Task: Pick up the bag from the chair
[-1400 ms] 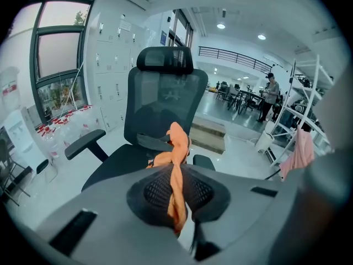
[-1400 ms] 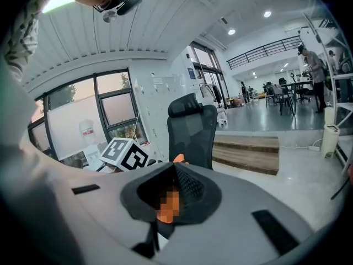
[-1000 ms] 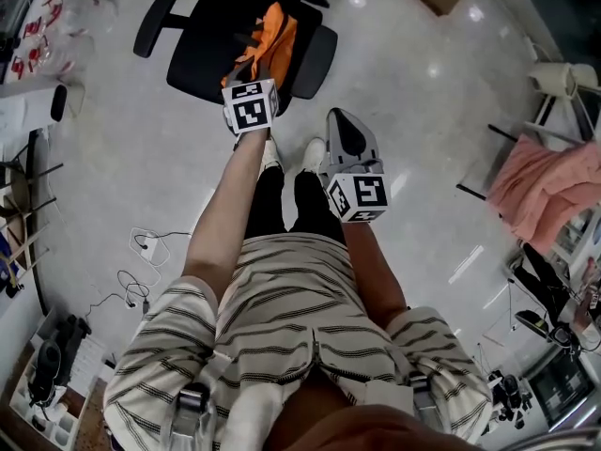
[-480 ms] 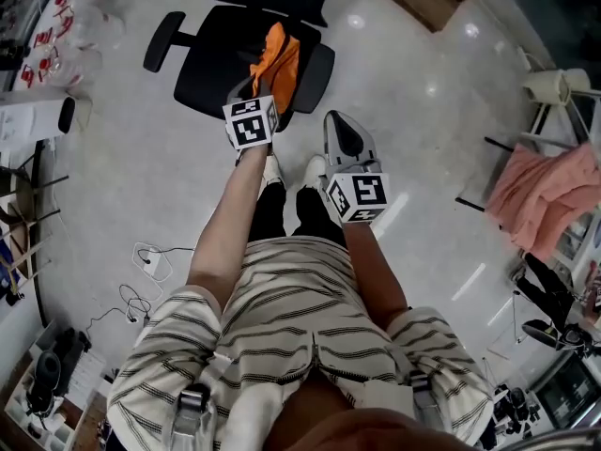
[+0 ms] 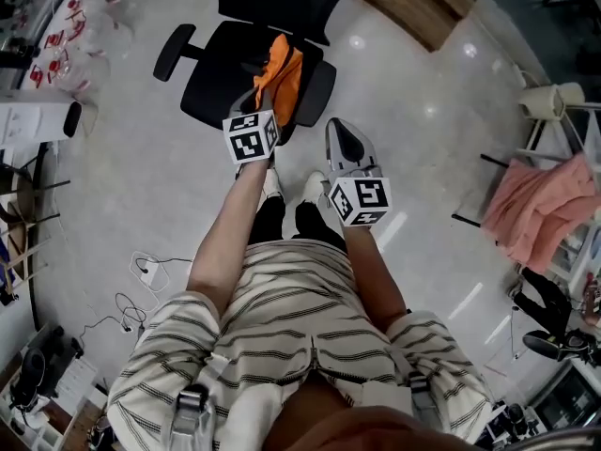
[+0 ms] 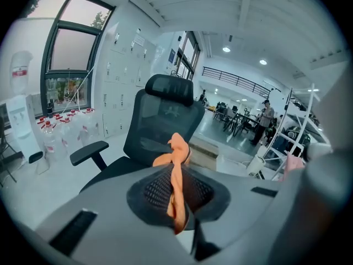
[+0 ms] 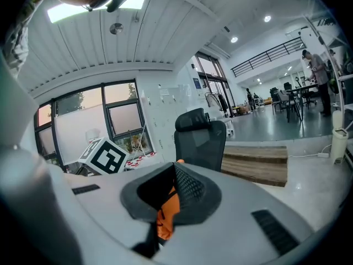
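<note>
An orange bag point(image 5: 285, 71) lies on the seat of a black office chair point(image 5: 221, 64). My left gripper point(image 5: 258, 99) is at the bag's near end, at the seat's front edge. In the left gripper view the jaws are shut on a twisted orange strap of the bag point(image 6: 177, 164), which runs down into their seam, with the chair point(image 6: 165, 115) behind. My right gripper point(image 5: 344, 139) hangs to the right of the chair, apart from the bag, shut with nothing in it. Through the notch of its jaws I see the bag point(image 7: 165, 214) and the chair point(image 7: 201, 139).
A wooden step point(image 5: 413, 7) lies behind the chair. A pink cloth point(image 5: 540, 205) hangs on a rack at the right. Cables point(image 5: 141, 256) trail on the floor at the left, near shelves. Water bottles point(image 6: 60, 128) stand by the window. The person's shoes point(image 5: 291, 177) are just before the chair.
The chair, the bag and both grippers have slid lower in the head view. The left gripper stays at the same spot against the bag. The right gripper has kept its place.
</note>
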Demonstrator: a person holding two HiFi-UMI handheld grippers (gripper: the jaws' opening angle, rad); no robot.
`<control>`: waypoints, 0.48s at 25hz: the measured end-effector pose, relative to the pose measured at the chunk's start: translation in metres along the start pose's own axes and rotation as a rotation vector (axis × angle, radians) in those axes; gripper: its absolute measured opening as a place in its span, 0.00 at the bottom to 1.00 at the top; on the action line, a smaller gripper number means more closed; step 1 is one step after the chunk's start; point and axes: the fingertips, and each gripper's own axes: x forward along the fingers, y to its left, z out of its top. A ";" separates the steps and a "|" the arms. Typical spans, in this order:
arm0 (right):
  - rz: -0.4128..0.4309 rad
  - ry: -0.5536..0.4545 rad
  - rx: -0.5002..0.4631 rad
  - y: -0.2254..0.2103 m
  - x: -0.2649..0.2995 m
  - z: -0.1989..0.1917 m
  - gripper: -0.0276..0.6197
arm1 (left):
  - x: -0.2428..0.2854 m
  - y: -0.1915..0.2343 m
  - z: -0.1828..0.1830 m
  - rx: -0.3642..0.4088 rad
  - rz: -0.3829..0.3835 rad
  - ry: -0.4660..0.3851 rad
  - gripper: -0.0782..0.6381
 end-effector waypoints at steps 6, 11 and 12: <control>0.014 -0.011 -0.005 0.009 0.002 0.010 0.07 | -0.016 -0.001 0.012 0.025 -0.016 -0.030 0.16; 0.031 -0.019 -0.015 0.017 0.006 0.020 0.07 | -0.027 -0.002 0.018 0.034 -0.030 -0.044 0.16; 0.033 -0.018 -0.016 0.017 0.006 0.022 0.07 | -0.030 -0.004 0.020 0.031 -0.032 -0.049 0.16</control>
